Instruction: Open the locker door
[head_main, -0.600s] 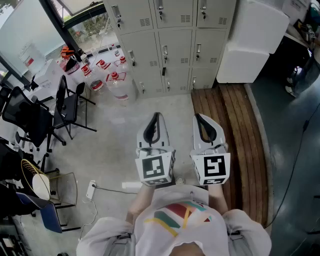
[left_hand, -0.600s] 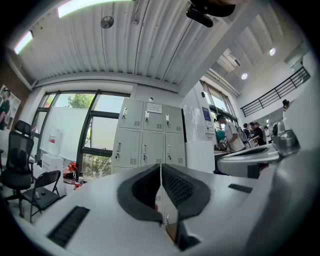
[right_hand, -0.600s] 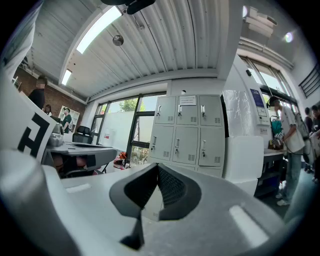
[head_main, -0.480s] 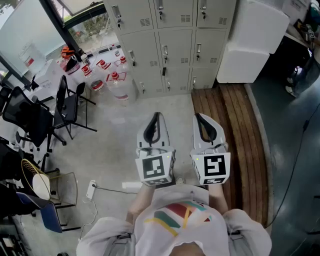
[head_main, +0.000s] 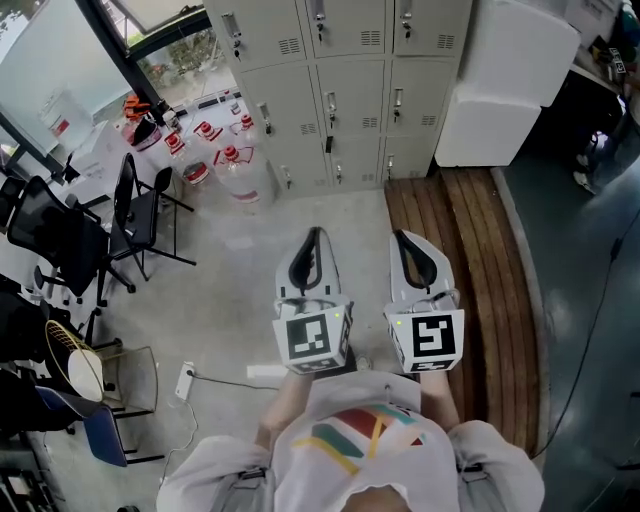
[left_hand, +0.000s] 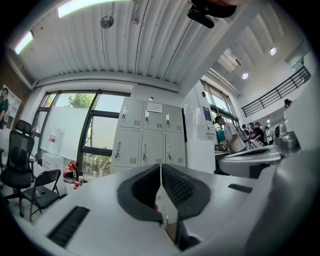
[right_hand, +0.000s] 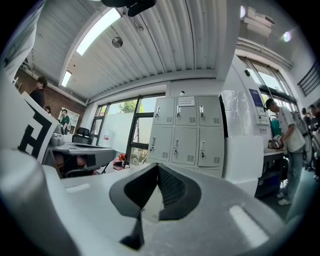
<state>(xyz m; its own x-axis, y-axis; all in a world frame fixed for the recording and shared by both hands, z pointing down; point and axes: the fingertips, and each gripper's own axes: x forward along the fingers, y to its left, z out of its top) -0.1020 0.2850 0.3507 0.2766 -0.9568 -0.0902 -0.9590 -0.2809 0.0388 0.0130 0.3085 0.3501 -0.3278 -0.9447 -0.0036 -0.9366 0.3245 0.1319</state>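
Note:
A bank of grey lockers (head_main: 335, 85) stands ahead against the wall, all doors closed, each with a small handle and vent. The same lockers (left_hand: 147, 137) appear in the left gripper view and the lockers (right_hand: 185, 136) in the right gripper view, still some distance off. My left gripper (head_main: 313, 233) and right gripper (head_main: 400, 236) are held side by side in front of the person's chest, pointing at the lockers. Both have their jaws pressed together with nothing between them.
A tall white appliance (head_main: 505, 85) stands right of the lockers beside a wooden slatted platform (head_main: 470, 270). Water jugs (head_main: 225, 160), black chairs (head_main: 130, 215) and desks fill the left. A power strip and cable (head_main: 185, 378) lie on the concrete floor. People stand at the right (right_hand: 287, 145).
The view has shifted very slightly; both grippers sit a touch lower in the head view. Jaws unchanged.

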